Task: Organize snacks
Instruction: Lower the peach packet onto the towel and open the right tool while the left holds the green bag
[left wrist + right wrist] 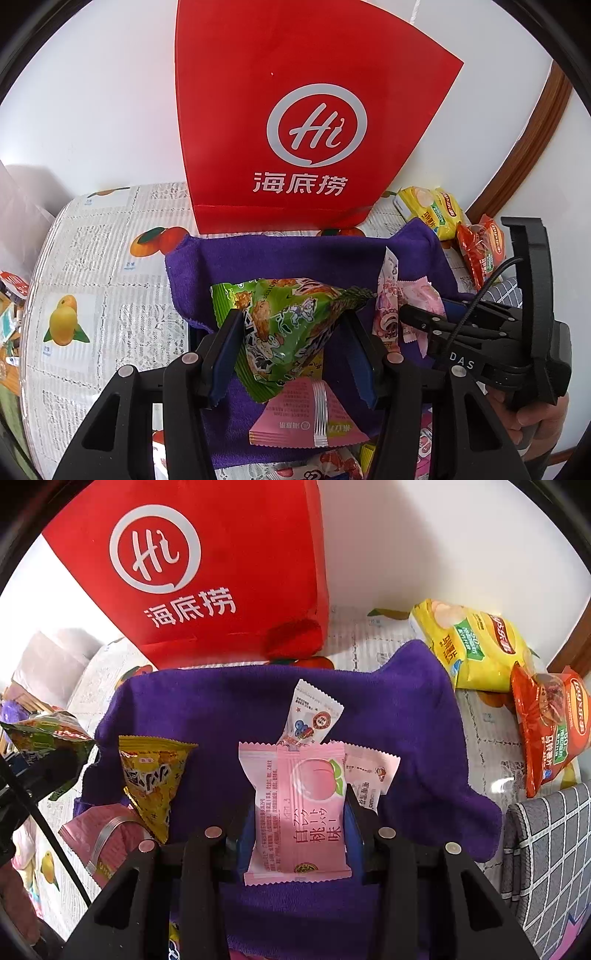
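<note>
The left tongs (291,350) are clenched on a green triangular snack bag (284,325) of shiny crinkled foil printed with cartoon figures, held above the purple cloth (280,258). Under it on the cloth lies a pink packet (306,417) with a clear ridged seal strip and small Chinese print. The right tongs (299,834) grip a flat pink peach candy packet (295,812) with zigzag ends, a peach picture and the characters 白桃味, also over the soft, fuzzy cloth. Beside it on the cloth sit a yellow triangular snack bag (155,779) and, just behind, a small white sachet (310,716) with a blueberry picture. Further right, on the lace-patterned surface (92,266) printed with fruit, rest a yellow crisp bag (476,646) and a red crisp bag (550,731), both marked Lay's. At the back stands a red paper bag (295,110), matte and stiff, bearing a white "Hi" circle logo and 海底捞; its contents cannot be seen.
</note>
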